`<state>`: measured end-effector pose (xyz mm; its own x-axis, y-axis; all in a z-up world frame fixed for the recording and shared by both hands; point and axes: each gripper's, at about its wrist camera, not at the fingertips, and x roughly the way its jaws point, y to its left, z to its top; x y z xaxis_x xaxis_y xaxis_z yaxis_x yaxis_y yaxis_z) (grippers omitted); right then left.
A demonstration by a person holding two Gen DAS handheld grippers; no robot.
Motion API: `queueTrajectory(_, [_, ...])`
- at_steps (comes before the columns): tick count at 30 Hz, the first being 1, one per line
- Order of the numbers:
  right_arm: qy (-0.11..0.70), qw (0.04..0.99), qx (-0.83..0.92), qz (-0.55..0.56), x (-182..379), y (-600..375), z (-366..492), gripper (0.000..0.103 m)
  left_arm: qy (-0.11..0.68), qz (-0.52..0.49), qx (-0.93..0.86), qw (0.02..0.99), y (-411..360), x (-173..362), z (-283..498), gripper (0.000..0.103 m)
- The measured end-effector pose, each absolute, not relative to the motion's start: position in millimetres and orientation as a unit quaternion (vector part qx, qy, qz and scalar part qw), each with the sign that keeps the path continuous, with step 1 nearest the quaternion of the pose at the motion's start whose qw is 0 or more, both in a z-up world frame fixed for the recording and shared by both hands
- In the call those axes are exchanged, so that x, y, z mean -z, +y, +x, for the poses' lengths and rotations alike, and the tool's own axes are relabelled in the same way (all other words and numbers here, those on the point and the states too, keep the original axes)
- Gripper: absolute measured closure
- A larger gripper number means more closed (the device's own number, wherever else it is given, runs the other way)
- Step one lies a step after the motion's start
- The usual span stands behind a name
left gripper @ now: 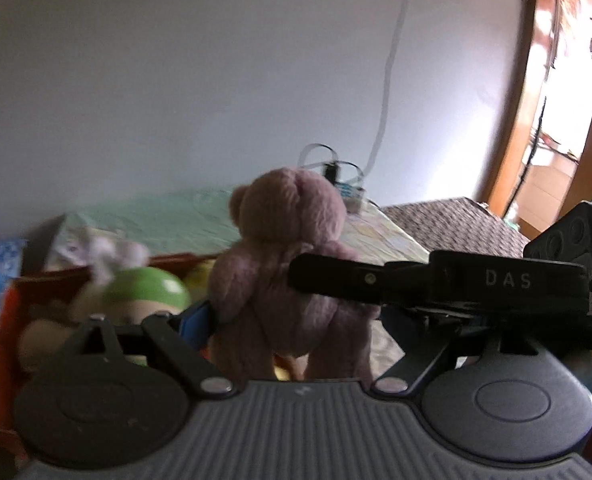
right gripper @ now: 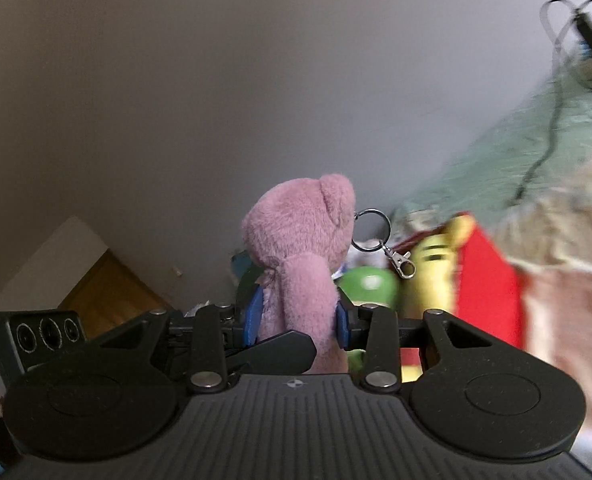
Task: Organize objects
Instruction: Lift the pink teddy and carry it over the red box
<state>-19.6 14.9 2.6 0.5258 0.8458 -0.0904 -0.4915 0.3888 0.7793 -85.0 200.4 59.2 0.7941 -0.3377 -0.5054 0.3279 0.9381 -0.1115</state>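
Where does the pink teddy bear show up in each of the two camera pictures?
Left wrist view: the pink teddy bear stands at centre, seen from behind, just past the gripper.
Right wrist view: the bear is at centre, pinched between the blue pads, a key ring beside its head.
Shared landmark: the green round toy in the red box, left of the bear in one, right in the other.

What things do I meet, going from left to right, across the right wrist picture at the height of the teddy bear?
Phone → pink teddy bear → key ring → yellow plush toy → red box.
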Motion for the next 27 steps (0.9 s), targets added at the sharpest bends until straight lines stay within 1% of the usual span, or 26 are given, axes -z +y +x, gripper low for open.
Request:
queueTrajectory(6, [0.250,0.790,-0.446,0.338,-5,74,-5,0.064,0.257,-0.016,0.136,0.957,257,-63,-89,0.015])
queueTrajectory(13, [0.261,0.790,-0.459,0.313,5,129,13,0.064,0.253,-0.019,0.107,0.961,311,-56,-78,0.016])
queueTrajectory(18, [0.273,0.805,-0.449,0.274,17,157,28,0.064,0.275,-0.026,0.097,0.956,343,-40,-60,0.014])
queueTrajectory(21, [0.280,0.814,-0.441,0.253,27,171,23,0.064,0.292,-0.029,0.091,0.952,356,-26,-47,0.014])
queueTrajectory(27, [0.251,0.856,-0.424,0.156,25,194,7,0.064,0.322,-0.024,0.073,0.944,371,0,-34,0.014])
